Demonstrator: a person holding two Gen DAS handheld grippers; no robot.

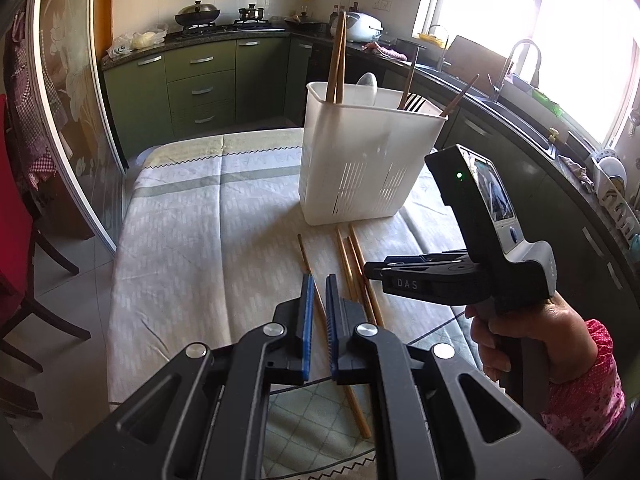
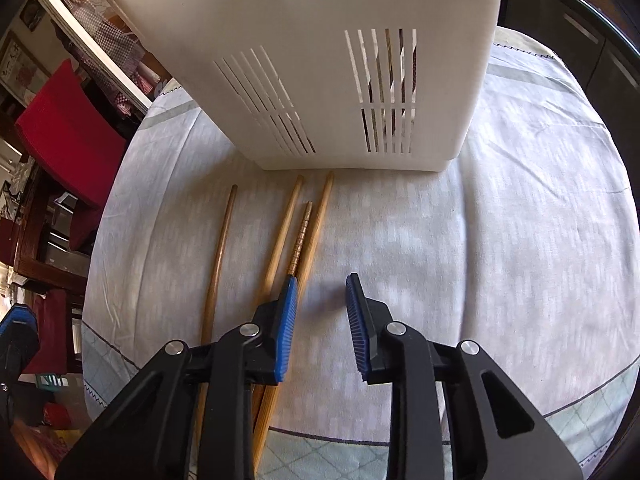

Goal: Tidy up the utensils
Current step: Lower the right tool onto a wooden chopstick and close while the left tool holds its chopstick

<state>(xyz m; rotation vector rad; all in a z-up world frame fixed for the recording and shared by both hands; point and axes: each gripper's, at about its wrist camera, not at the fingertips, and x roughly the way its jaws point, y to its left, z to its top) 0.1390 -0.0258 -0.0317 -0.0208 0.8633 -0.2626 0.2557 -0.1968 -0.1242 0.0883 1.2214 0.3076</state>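
Observation:
A white slotted utensil holder (image 1: 360,160) stands on the cloth-covered table (image 1: 180,240), with chopsticks (image 1: 338,64), a spoon (image 1: 367,84) and a fork (image 1: 416,102) standing in it. Several wooden chopsticks (image 1: 352,264) lie on the cloth in front of it; they also show in the right wrist view (image 2: 280,240). My left gripper (image 1: 318,292) hovers over the leftmost chopstick (image 1: 308,264), jaws slightly apart and empty. My right gripper (image 2: 322,300) is open and empty, low over the cloth just right of the chopsticks, facing the holder (image 2: 320,60). It also shows in the left wrist view (image 1: 370,270).
Green kitchen cabinets (image 1: 200,80) with a stove run along the back, and a sink counter (image 1: 520,120) along the right. A red chair (image 1: 16,240) stands left of the table. The table's edge drops off at the left.

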